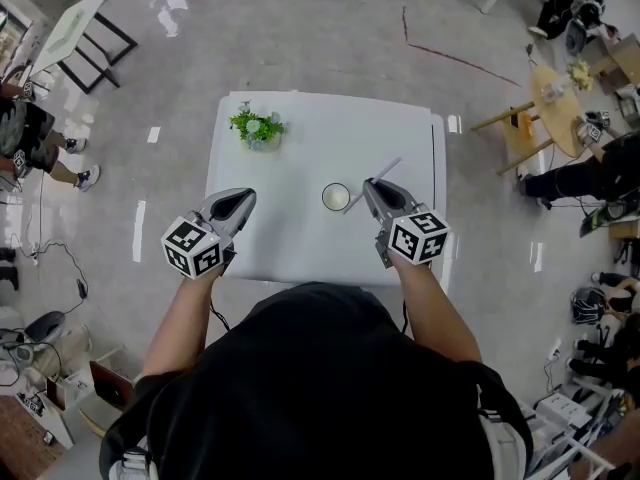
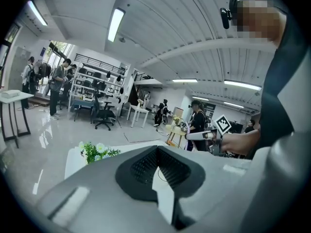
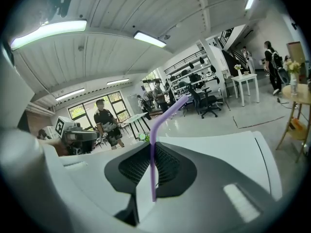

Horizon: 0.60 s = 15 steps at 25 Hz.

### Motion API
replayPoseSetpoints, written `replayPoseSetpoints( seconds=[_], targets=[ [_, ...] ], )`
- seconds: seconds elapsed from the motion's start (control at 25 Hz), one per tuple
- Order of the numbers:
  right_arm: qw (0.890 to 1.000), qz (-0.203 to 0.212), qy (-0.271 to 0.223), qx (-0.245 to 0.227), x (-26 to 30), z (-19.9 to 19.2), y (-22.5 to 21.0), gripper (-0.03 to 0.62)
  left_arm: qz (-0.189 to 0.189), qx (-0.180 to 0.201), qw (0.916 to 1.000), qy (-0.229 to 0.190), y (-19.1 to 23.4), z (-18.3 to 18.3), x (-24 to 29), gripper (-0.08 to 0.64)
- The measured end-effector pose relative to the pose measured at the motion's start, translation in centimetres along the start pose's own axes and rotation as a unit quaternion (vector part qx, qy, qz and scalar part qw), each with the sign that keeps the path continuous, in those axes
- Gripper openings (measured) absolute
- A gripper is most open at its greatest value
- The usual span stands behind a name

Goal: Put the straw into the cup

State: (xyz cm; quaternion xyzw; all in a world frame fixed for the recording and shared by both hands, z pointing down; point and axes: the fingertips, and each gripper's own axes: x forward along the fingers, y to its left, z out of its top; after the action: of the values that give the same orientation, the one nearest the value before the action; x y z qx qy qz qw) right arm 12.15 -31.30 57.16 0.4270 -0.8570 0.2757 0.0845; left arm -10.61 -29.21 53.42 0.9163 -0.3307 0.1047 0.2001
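The right tongs (image 1: 370, 185) pinch the purple bendy straw (image 1: 388, 168), its lower end near the rim of the cup (image 1: 336, 197), at its 4 o'clock. The left tongs (image 1: 243, 200) are pressed together, empty. The slanted straw may push the unheld cup over.

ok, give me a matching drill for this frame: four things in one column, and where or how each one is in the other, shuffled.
1. purple bendy plastic straw
2. white round cup
3. small green plant with white flowers
4. left gripper

A. far-left corner of the white table
B. shut, nothing in it
C. pinched in the right gripper
D. upright mid-table, just left of the right gripper's tip

Pairs: 1-C, 2-D, 3-A, 4-B
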Motion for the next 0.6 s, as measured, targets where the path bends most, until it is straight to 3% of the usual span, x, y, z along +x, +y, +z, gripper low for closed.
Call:
replayPoseSetpoints(
  seconds=[0.6],
  targets=[
    [1.0,0.003,0.027,0.014,3.2,-1.8,-2.6,0.054,0.003,-0.014,0.9999,0.009,1.0,-0.4,2.1,0.0]
  ],
)
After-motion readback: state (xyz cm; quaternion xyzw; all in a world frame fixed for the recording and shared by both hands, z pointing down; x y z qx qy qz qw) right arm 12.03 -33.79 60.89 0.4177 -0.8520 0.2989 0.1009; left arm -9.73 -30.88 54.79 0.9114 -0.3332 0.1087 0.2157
